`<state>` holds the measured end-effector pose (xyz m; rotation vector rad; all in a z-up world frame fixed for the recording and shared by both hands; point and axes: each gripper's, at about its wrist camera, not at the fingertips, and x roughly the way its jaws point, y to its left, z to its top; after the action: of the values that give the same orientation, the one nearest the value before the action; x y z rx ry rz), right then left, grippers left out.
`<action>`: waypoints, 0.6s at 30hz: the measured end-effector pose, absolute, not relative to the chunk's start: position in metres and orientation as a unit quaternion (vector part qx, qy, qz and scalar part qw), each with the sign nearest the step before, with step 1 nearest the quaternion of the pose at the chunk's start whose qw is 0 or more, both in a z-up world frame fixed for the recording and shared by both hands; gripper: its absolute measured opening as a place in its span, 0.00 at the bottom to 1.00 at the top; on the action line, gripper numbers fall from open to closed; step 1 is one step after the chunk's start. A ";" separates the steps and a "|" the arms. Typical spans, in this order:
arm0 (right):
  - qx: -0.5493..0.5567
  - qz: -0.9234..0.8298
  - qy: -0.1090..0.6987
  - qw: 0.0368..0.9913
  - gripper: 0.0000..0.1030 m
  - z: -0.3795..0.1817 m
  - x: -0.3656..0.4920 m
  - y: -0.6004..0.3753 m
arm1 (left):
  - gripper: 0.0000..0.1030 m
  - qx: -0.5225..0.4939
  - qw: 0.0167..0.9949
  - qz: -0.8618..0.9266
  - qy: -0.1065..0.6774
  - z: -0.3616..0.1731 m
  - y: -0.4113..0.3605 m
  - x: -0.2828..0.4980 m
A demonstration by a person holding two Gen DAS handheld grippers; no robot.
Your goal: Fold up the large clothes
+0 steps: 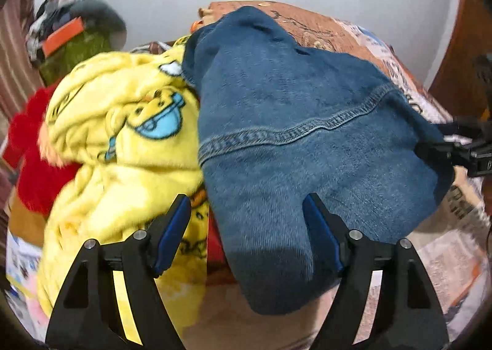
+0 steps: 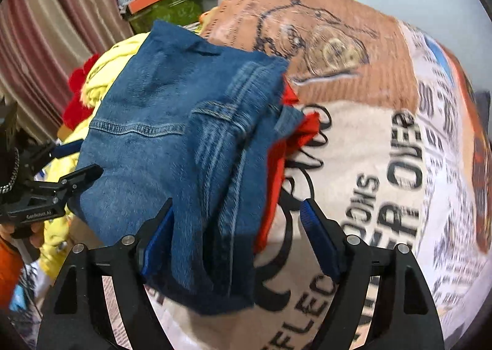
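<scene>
A blue denim-look fleece garment lies bunched on the bed; it also shows in the right wrist view. My left gripper is open, its blue-padded fingers spread around the garment's near end. My right gripper is open too, with its fingers on either side of the garment's folded edge. Each gripper shows in the other's view: the right one at the garment's right edge, the left one at its left edge.
A yellow cartoon-print fleece and a red garment are piled to the left. Red cloth peeks from under the blue garment. The bed cover is orange and white with printed text. Curtain and clutter stand behind.
</scene>
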<state>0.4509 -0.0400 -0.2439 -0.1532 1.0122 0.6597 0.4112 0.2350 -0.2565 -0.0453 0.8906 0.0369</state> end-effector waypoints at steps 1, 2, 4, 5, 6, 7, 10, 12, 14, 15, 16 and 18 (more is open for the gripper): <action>-0.072 0.307 0.475 0.821 0.73 -0.244 0.449 -0.041 | 0.74 -0.023 0.902 0.020 0.431 -0.255 0.235 0.407; -0.075 0.305 0.473 0.823 0.73 -0.242 0.445 -0.043 | 0.74 -0.020 0.901 0.024 0.432 -0.253 0.234 0.404; -0.087 0.295 0.465 0.830 0.73 -0.237 0.435 -0.045 | 0.74 -0.015 0.900 0.030 0.434 -0.250 0.232 0.396; -0.092 0.291 0.462 0.833 0.73 -0.233 0.431 -0.045 | 0.74 -0.012 0.900 0.035 0.434 -0.246 0.231 0.392; -0.095 0.286 0.459 0.836 0.73 -0.229 0.426 -0.046 | 0.74 -0.008 0.900 0.043 0.435 -0.242 0.229 0.389; -0.096 0.285 0.456 0.838 0.73 -0.226 0.425 -0.049 | 0.74 -0.003 0.899 0.050 0.436 -0.238 0.227 0.386; -0.089 0.280 0.440 0.848 0.73 -0.207 0.413 -0.054 | 0.74 -0.001 0.900 0.062 0.431 -0.221 0.222 0.375; -0.071 0.286 0.428 0.854 0.73 -0.189 0.402 -0.060 | 0.74 -0.011 0.906 0.060 0.420 -0.205 0.220 0.365; -0.058 0.290 0.414 0.861 0.73 -0.173 0.392 -0.065 | 0.74 -0.022 0.913 0.060 0.402 -0.184 0.216 0.354; -0.051 0.294 0.400 0.867 0.73 -0.158 0.383 -0.067 | 0.74 -0.029 0.919 0.059 0.389 -0.170 0.214 0.347; -0.046 0.296 0.391 0.870 0.73 -0.151 0.376 -0.069 | 0.74 -0.036 0.925 0.058 0.374 -0.155 0.211 0.339; -0.031 0.306 0.364 0.879 0.73 -0.125 0.357 -0.074 | 0.74 -0.049 0.934 0.052 0.349 -0.130 0.207 0.325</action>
<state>0.3573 -0.0743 -0.1254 -0.0648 0.7596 0.6374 0.3252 0.2074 -0.1303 -0.1003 0.7130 0.1070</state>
